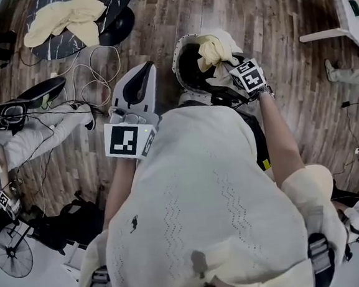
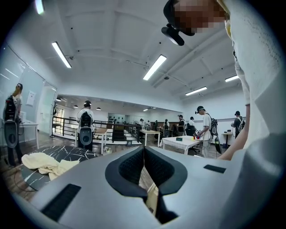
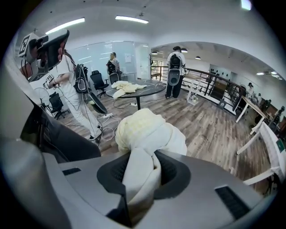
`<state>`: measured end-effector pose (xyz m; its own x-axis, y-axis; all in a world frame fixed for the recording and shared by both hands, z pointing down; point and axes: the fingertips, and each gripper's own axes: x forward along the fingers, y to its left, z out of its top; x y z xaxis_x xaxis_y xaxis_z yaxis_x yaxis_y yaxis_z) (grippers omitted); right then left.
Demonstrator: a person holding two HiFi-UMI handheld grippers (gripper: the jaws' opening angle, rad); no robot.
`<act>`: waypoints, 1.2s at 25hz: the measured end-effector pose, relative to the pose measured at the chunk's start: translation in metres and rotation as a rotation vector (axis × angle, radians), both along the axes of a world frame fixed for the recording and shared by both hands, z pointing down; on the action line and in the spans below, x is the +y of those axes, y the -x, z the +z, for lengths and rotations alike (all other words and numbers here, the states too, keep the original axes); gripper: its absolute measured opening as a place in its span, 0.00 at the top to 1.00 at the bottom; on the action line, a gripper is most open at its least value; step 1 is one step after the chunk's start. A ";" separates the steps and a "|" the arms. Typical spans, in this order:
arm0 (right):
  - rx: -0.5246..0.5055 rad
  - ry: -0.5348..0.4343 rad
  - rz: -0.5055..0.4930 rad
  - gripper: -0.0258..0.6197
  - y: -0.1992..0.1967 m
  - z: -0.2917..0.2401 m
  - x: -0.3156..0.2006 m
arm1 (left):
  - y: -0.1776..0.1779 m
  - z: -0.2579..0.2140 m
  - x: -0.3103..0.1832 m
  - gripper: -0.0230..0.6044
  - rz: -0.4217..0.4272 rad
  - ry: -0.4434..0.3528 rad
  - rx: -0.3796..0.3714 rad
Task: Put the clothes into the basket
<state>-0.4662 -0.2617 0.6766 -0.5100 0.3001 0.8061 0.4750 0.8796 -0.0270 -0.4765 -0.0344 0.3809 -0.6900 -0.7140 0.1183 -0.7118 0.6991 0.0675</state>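
A round basket with a pale rim [image 1: 178, 53] and dark inside stands on the wooden floor in front of me. My right gripper [image 1: 228, 67] is over it, shut on a bunched cream garment [image 1: 214, 50] that hangs at the basket's mouth. In the right gripper view the cloth [image 3: 145, 134] fills the gap at my right gripper [image 3: 142, 157]. My left gripper [image 1: 138, 82] is held level to the left of the basket, its jaws together with nothing in them [image 2: 144, 154]. More cream clothes [image 1: 62, 19] lie on a dark round table [image 1: 112, 0] further off.
Loose cables [image 1: 92, 72] trail over the floor between the table and the basket. A person in white [image 1: 38, 136] with gear stands at the left, above a floor fan [image 1: 11, 251]. A white table [image 1: 345, 6] is at the upper right.
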 end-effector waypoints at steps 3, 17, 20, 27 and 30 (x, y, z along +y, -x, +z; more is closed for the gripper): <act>0.037 0.014 -0.015 0.80 0.003 0.013 -0.002 | 0.006 -0.006 -0.005 0.93 -0.005 -0.001 -0.014; 0.207 0.068 -0.023 0.79 0.005 0.062 0.009 | 0.021 -0.001 -0.006 0.93 -0.050 -0.002 -0.005; 0.230 0.078 0.006 0.79 0.006 0.069 0.012 | 0.023 0.001 -0.003 0.93 -0.061 -0.005 0.003; 0.277 0.093 0.043 0.79 0.014 0.083 0.018 | 0.031 0.005 0.009 0.93 -0.089 -0.002 0.017; 0.303 0.071 0.068 0.78 0.010 0.088 0.016 | 0.029 0.005 0.014 0.93 -0.101 0.000 0.021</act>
<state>-0.4764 -0.2462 0.7646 -0.2709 0.3340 0.9028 0.3758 0.9001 -0.2202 -0.5057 -0.0208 0.3859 -0.7562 -0.6406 0.1331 -0.6358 0.7675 0.0819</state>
